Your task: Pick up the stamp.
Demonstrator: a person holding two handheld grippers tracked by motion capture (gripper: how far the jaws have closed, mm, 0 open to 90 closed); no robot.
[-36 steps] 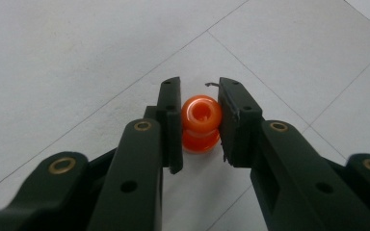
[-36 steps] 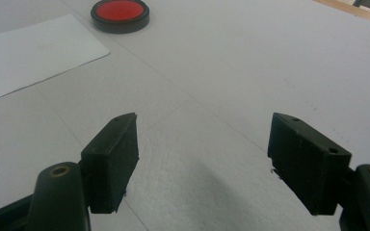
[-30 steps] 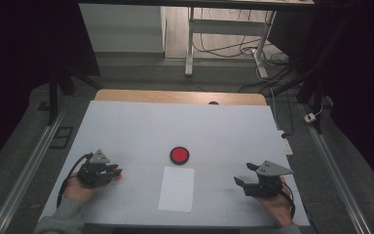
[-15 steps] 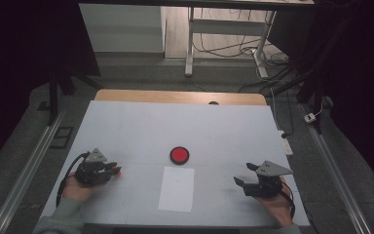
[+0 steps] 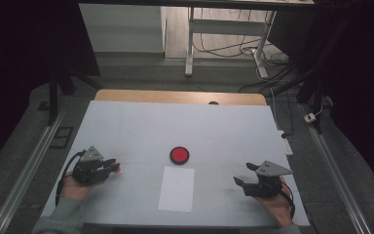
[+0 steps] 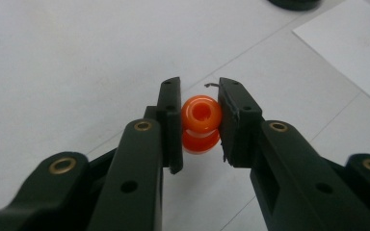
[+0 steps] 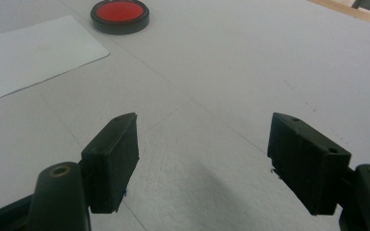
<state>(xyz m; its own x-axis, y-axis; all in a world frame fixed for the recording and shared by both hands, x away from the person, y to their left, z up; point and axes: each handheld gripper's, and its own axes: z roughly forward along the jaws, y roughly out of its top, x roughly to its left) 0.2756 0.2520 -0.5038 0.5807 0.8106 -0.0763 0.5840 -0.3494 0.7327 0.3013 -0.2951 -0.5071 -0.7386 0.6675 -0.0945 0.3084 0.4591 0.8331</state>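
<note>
Down at the near left of the white table, the left gripper has its two black jaws closed on a small glossy orange plastic spool, a waisted piece with a round hole in its upper end. In the left gripper view the spool sits between the pads, each one pressing a side of it, with its lower half close over the tabletop; whether it touches the surface I cannot tell. In the high view it is an orange speck at the jaw tips, well to the left of the white sheet of paper lying flat in the near middle of the table.

Just beyond the far edge of that sheet sits a round red disc with a black rim, apart from the paper by a narrow gap.

Over at the near right, the right gripper hovers in the person's hand with its jaws spread wide and nothing between them. In the right gripper view bare table lies between the two black pads, with the red disc and a corner of the paper farther off to the upper left.

A strip of pale wooden tabletop shows along the far edge.
</note>
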